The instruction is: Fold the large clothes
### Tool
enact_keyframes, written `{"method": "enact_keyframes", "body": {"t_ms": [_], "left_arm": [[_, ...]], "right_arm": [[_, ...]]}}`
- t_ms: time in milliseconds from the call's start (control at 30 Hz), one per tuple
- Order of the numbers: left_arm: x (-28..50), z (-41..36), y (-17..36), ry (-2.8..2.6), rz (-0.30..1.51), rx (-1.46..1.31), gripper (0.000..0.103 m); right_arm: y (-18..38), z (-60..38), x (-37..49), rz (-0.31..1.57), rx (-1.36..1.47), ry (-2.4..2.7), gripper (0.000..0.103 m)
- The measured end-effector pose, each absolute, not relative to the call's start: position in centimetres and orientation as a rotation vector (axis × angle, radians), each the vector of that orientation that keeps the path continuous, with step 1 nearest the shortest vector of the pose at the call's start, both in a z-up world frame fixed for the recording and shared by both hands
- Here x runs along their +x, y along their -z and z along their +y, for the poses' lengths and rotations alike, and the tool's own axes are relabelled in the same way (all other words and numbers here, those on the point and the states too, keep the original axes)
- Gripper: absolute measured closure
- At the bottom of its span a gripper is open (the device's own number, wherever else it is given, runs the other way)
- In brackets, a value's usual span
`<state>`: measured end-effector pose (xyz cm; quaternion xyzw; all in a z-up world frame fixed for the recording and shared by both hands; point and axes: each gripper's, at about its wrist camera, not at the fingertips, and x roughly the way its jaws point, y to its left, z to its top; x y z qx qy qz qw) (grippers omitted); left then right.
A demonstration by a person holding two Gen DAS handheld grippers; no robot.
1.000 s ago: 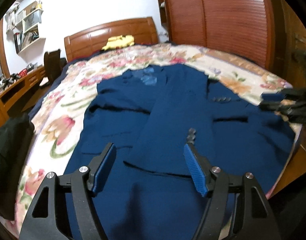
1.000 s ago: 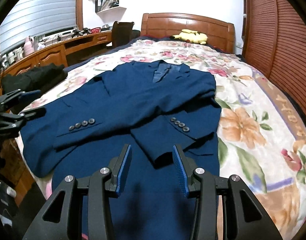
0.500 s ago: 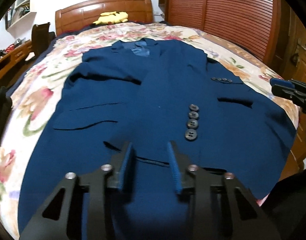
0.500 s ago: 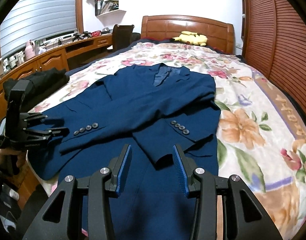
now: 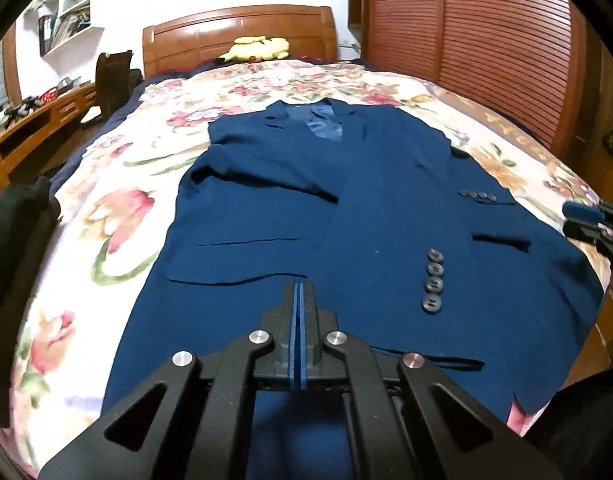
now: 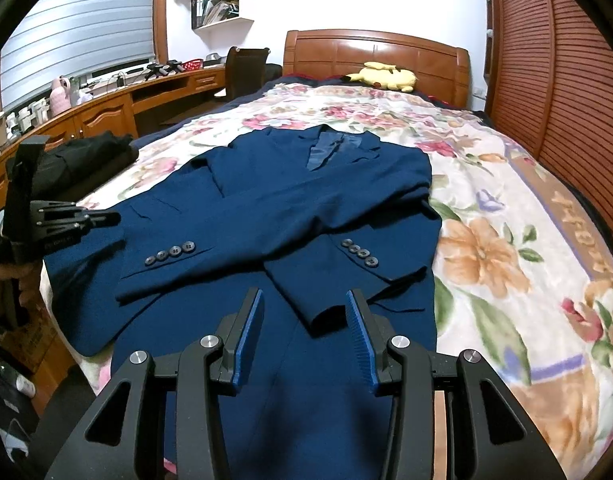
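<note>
Your left gripper [image 5: 298,292] has now closed fully, pads together, empty, just above the jacket [image 5: 370,216] spread on the bed [image 5: 118,216] ahead. Your right gripper [image 6: 304,312] stays wide open over its hem.

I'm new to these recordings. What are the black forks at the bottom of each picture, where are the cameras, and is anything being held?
There is no robot: a person holds a two-finger tool in each hand, with a camera on each looking along its fingers. The left tool is shut, apparently pinching nothing; it also appears at the left edge of the right view. The right tool is open and empty. A blue jacket lies on the floral bed, sleeves crossed over its front. A yellow plush sits by the headboard.
</note>
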<state>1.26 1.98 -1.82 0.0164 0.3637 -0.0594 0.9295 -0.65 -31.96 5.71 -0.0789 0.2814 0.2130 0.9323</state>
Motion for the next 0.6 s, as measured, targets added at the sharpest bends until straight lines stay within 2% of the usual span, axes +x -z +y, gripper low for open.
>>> {"method": "enact_keyframes", "body": {"t_ms": [33,100,167,367,467,533,567,600], "left_arm": [[1.5,2.2,2.0,0.116,0.754,0.032,0.094],[2.0,2.5,2.3,0.118,0.769,0.028,0.059],[2.3,2.7,2.9,0.136,0.784,0.011,0.05],[3.2,1.8,4.8,0.162,0.855,0.008,0.05],[3.8,1.4,5.2,0.198,0.886,0.001,0.057],[4.1,1.6,5.0,0.208,0.889,-0.014,0.075],[4.1,1.7,4.9,0.208,0.892,-0.017,0.087],[4.2,1.9,4.7,0.213,0.891,-0.025,0.093]], "right_arm": [[-5.7,-32.0,-0.6,0.577,-0.162,-0.435,0.059],[-5.7,-31.9,-0.6,0.579,-0.163,-0.436,0.059],[-5.7,-31.8,-0.6,0.579,-0.166,-0.437,0.059],[-5.6,-31.8,-0.7,0.578,-0.172,-0.437,0.059],[-5.6,-31.7,-0.7,0.582,-0.179,-0.436,0.059],[-5.5,-31.7,-0.7,0.584,-0.182,-0.438,0.059],[-5.5,-31.6,-0.7,0.585,-0.185,-0.438,0.059],[-5.4,-31.6,-0.7,0.587,-0.187,-0.438,0.059]]}}
